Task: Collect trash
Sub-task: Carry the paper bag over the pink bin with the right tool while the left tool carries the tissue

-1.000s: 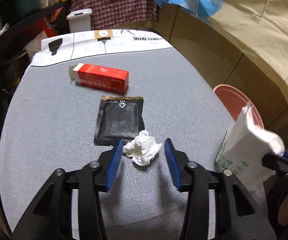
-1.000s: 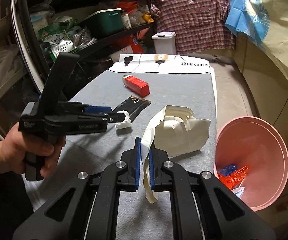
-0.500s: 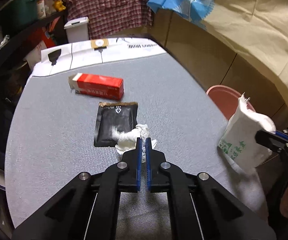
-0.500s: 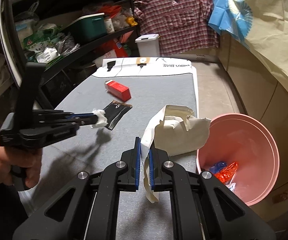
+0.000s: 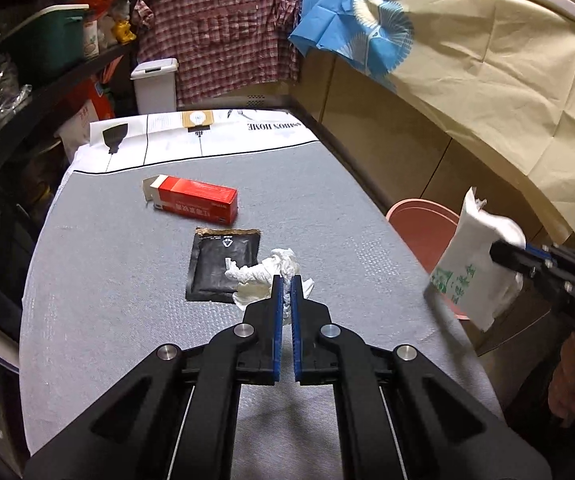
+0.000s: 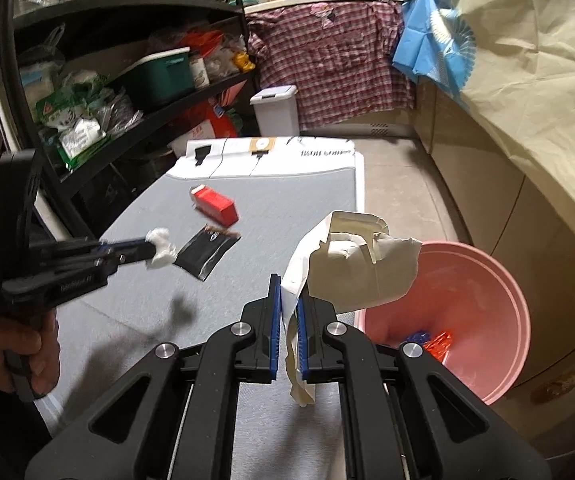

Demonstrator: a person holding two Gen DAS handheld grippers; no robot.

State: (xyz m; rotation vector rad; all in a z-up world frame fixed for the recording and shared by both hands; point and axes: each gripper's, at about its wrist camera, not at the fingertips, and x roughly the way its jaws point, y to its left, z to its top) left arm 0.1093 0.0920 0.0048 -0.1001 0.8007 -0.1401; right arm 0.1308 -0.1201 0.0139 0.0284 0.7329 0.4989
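Plaid shirt hangs behind white lidded bin.

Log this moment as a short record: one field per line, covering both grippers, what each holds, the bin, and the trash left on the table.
left gripper: shut on crumpled tissue, lifted off the table
right gripper: shut on white paper bag, held beside the bin
bin: pink bucket on the floor by the table edge, some wrappers inside
left on table: red carton, black sachet
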